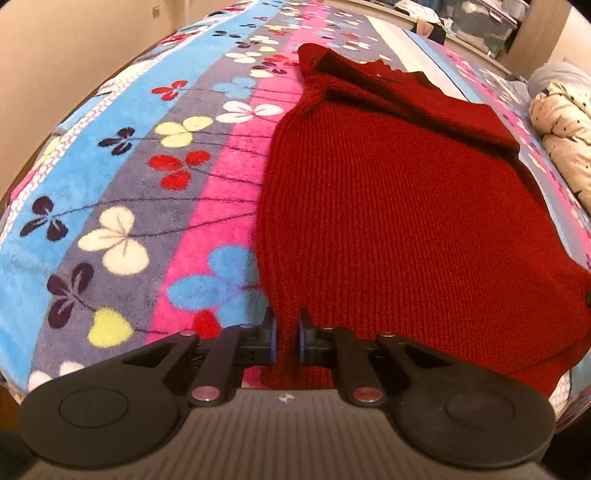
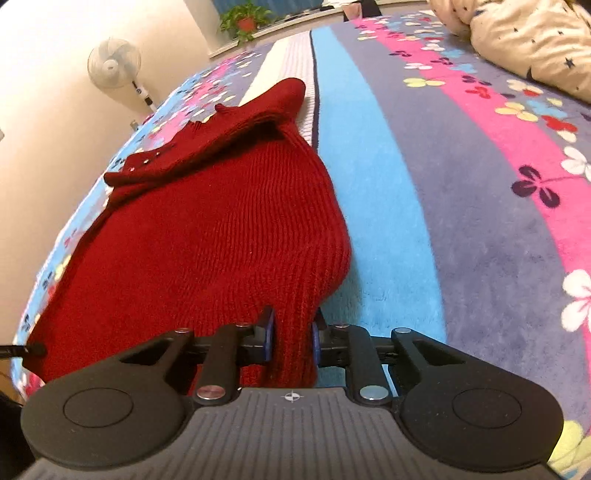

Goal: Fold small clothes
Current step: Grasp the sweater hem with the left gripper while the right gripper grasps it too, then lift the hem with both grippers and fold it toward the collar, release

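The fingers [image 1: 272, 338] of the left gripper [image 1: 287, 338] are clamped on the near hem of a dark red knitted sweater [image 1: 388, 221], a narrow fold of ribbed wool pinched between the two blue pads at the garment's near left corner. Ahead of those fingers the sweater spreads flat and wide to the right, its far end folded over on itself in a thick band. To the left of the fingers lies bare blanket [image 1: 122, 184], a fleece striped in blue, grey and pink and printed with clover shapes.

On the other side, the fingers [image 2: 269, 338] of the right gripper [image 2: 291, 338] are likewise closed on the sweater [image 2: 221, 236], gripping a thicker bunch of ribbed hem at the garment's near right corner. From these fingers the knit runs forward and to the left, with a folded sleeve or collar section lying across its far end; a few small pale studs show on that folded part. To the right of the fingers the blanket [image 2: 461, 184] lies uncovered, a blue stripe just beside the sweater's edge.

Far ahead and to the right, a cream quilt [image 2: 528, 44] dotted with dark stars is heaped on the bed. Beyond the sweater to the left stand a white pedestal fan [image 2: 114, 64] against the wall and a potted plant [image 2: 245, 20] on a ledge.
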Demonstrator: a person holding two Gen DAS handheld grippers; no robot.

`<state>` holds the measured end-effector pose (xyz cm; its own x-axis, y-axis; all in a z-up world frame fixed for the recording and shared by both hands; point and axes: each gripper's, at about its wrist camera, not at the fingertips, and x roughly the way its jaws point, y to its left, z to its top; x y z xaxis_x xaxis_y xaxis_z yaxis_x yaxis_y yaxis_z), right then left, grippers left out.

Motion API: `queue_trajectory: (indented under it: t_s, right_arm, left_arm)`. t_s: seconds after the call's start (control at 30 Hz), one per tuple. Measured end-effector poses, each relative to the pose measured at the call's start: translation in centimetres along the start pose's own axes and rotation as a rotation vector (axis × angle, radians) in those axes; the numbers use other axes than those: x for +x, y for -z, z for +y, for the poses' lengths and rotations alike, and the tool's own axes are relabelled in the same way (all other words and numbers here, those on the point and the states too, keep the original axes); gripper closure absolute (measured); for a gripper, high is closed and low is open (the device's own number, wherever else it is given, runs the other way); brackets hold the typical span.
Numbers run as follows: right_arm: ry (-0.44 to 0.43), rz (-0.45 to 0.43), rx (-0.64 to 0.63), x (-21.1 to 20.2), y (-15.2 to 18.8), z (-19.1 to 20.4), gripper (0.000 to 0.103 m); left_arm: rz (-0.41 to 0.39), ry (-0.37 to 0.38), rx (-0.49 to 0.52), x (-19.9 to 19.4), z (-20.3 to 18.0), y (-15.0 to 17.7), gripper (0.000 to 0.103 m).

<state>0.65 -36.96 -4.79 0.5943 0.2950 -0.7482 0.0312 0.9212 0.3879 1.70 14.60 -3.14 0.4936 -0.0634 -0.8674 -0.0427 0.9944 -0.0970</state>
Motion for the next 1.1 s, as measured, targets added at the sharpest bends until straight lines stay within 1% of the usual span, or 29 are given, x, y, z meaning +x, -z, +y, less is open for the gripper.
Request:
queue_trajectory:
  t_s: [0.07, 0.13, 0.17, 0.23, 0.3, 0.37, 0.4, 0.43, 0.47, 0.6, 0.77, 0.83, 0.93, 1.0, 1.1]
  right_arm:
    - [0.013, 0.058, -0.014, 1.0, 0.3, 0.1, 0.083]
    - [0.037, 0.118, -0.026, 2.1, 0.7, 0.0, 0.078]
    - [0.054, 0.131, -0.033, 2.4, 0.8, 0.1, 0.073]
    - [0.060, 0.132, -0.048, 2.5, 0.8, 0.3, 0.072]
    - [0.059, 0.130, -0.050, 2.4, 0.8, 0.4, 0.071]
    - [0.061, 0.128, -0.067, 2.4, 0.9, 0.7, 0.070]
    - [0.064, 0.125, -0.081, 2.4, 1.1, 0.9, 0.073]
    - [0.064, 0.120, -0.093, 2.3, 1.2, 1.1, 0.075]
    - [0.059, 0.113, -0.100, 2.2, 1.3, 1.3, 0.080]
    - [0.043, 0.053, -0.095, 1.1, 0.9, 1.4, 0.084]
    - [-0.013, -0.068, -0.055, -1.7, -0.2, 1.3, 0.085]
    - [-0.023, -0.089, -0.050, -2.2, -0.3, 1.4, 0.085]
    - [-0.031, -0.097, -0.039, -2.9, -0.4, 1.3, 0.085]
    - [-0.051, -0.119, -0.029, -3.6, -0.4, 1.4, 0.086]
    - [-0.093, -0.172, -0.026, -6.1, -0.4, 1.9, 0.087]
  left_arm:
    - [0.022, 0.008, -0.007, 0.3, 0.1, -0.1, 0.091]
    - [0.060, 0.003, -0.005, 0.9, 0.0, 0.0, 0.089]
    - [0.082, -0.006, 0.003, 1.2, -0.1, 0.2, 0.083]
    - [0.098, -0.017, 0.028, 1.4, -0.4, 0.5, 0.079]
    - [0.092, -0.019, 0.057, 1.4, -0.8, 0.7, 0.079]
    - [0.092, -0.025, 0.062, 1.5, -0.8, 0.9, 0.079]
    - [0.092, -0.026, 0.061, 1.5, -0.7, 0.9, 0.079]
    - [0.090, -0.028, 0.059, 1.4, -0.6, 0.9, 0.084]
    - [0.082, -0.029, 0.057, 1.3, -0.6, 0.9, 0.091]
    - [0.042, -0.005, 0.063, 0.4, -0.8, 0.8, 0.092]
    - [-0.010, 0.021, 0.083, -0.9, -1.3, 0.7, 0.092]
    - [-0.024, 0.023, 0.089, -1.3, -1.5, 0.8, 0.093]
    - [-0.048, 0.029, 0.086, -2.3, -1.6, 0.6, 0.093]
    - [-0.078, 0.044, 0.071, -3.6, -1.5, 0.4, 0.093]
    - [-0.130, 0.077, 0.046, -6.0, -1.4, 0.0, 0.094]
